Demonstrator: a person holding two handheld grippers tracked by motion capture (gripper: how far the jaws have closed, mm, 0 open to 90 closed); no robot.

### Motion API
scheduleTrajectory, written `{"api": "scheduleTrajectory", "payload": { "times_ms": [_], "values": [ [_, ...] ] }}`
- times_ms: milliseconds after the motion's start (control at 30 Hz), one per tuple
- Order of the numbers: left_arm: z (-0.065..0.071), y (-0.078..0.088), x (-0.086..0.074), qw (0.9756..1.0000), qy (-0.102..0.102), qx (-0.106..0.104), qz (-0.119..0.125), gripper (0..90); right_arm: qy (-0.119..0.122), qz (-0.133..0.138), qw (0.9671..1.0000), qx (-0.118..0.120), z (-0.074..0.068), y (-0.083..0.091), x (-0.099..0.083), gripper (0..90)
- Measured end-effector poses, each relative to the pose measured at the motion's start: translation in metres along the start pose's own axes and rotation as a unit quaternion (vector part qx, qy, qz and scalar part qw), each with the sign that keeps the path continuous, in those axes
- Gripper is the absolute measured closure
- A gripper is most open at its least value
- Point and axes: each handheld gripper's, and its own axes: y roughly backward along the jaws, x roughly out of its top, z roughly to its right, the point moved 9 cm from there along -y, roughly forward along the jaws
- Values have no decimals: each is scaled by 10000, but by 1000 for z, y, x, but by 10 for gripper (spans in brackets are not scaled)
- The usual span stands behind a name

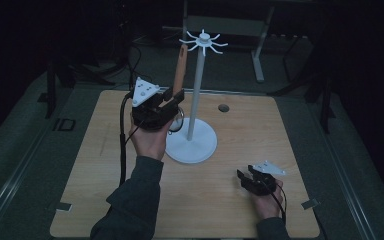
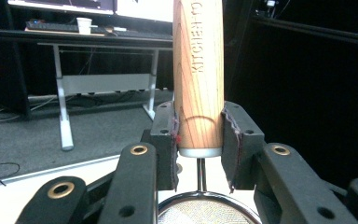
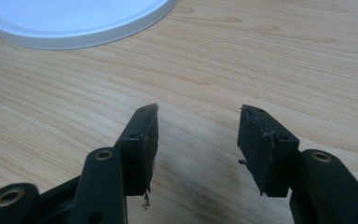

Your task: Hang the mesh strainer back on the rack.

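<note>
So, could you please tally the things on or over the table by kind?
Strainers with a wooden handle: 1, clamped in the left gripper.
White hanging stands: 1.
Grippers: 2; the right gripper is open and holds nothing.
Total: 4.

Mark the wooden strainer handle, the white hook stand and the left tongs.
wooden strainer handle [image 2: 198, 79], left gripper view, engraved shaft
white hook stand [image 1: 190, 146], high view, round base
left tongs [image 2: 198, 140], left gripper view, between pads

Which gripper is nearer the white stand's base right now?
Left. The left gripper holds a wooden-handled strainer just beside the white stand's base; the right gripper rests open farther off, toward the table's near edge.
</note>
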Motion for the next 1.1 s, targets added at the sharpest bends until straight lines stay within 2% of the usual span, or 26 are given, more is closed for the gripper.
{"api": "scheduleTrajectory", "payload": {
  "times_ms": [667, 1100],
  "values": [
    [-1, -11, 3, 10000, -24, -38, -72, 690, -3, 4, 10000, 9, 0, 0, 0, 472],
    [-1, -22, 3, 9997, -11, -199, -145, 689, -4, 8, 10000, 14, 0, 0, 0, 471]
  ]
}}
